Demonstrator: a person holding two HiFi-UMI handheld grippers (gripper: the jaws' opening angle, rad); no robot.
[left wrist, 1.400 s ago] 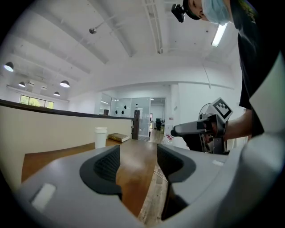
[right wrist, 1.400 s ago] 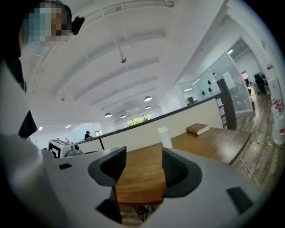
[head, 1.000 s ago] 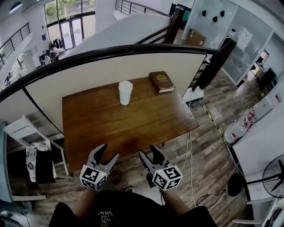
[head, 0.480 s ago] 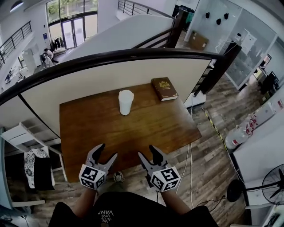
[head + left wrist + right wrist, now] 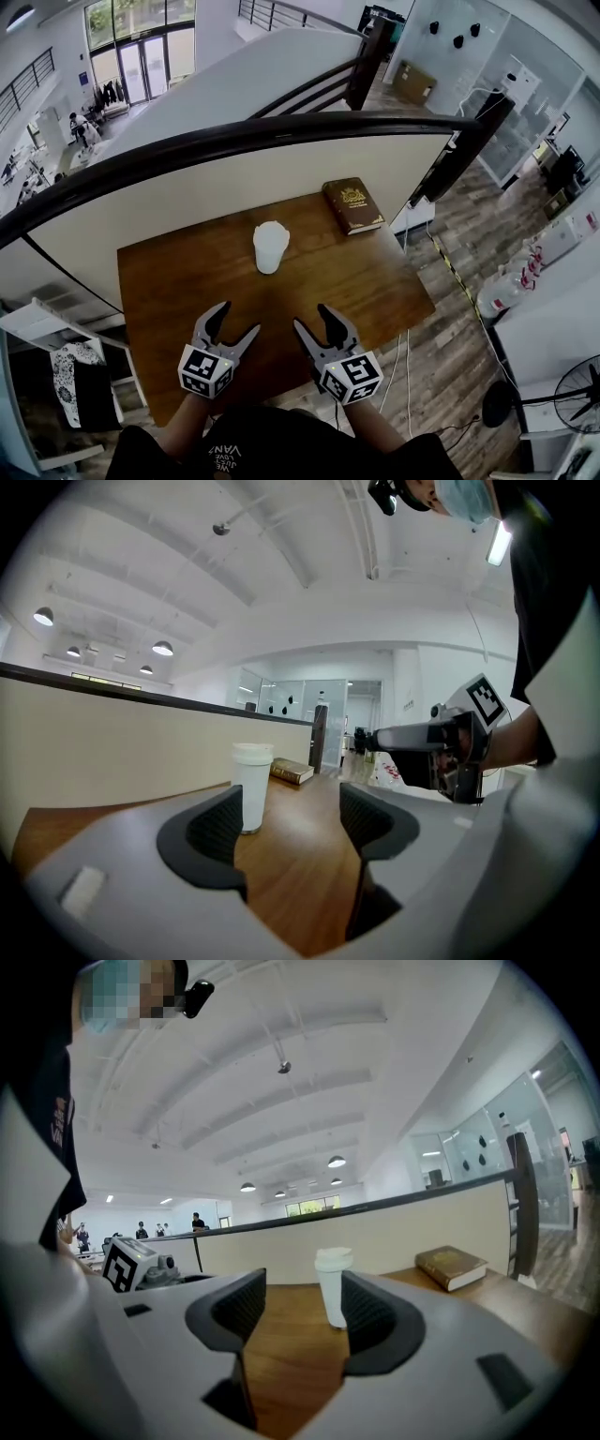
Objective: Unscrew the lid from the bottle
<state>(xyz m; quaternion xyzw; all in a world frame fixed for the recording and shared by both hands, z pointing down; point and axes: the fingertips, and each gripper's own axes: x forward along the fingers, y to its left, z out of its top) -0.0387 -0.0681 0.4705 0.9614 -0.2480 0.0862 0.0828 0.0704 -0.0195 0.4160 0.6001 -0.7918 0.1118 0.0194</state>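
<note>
We hold both tongs over the tabletop's (image 5: 178, 281) near edge, well apart from the white bottle (image 5: 270, 247). It stands upright toward the far edge, its lid (image 5: 253, 752) seemingly on. The left tongs (image 5: 236, 321) are opening, with nothing between them. The right tongs (image 5: 314, 319) stand moderately wide and empty. A brown book (image 5: 352, 206) lies at the far right corner.

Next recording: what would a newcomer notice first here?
A white lidded bottle stands upright on the wooden table, toward its far side, a brown book lying at the far right corner. The left gripper and right gripper hover empty above the near edge, the left's fingers opening.
</note>
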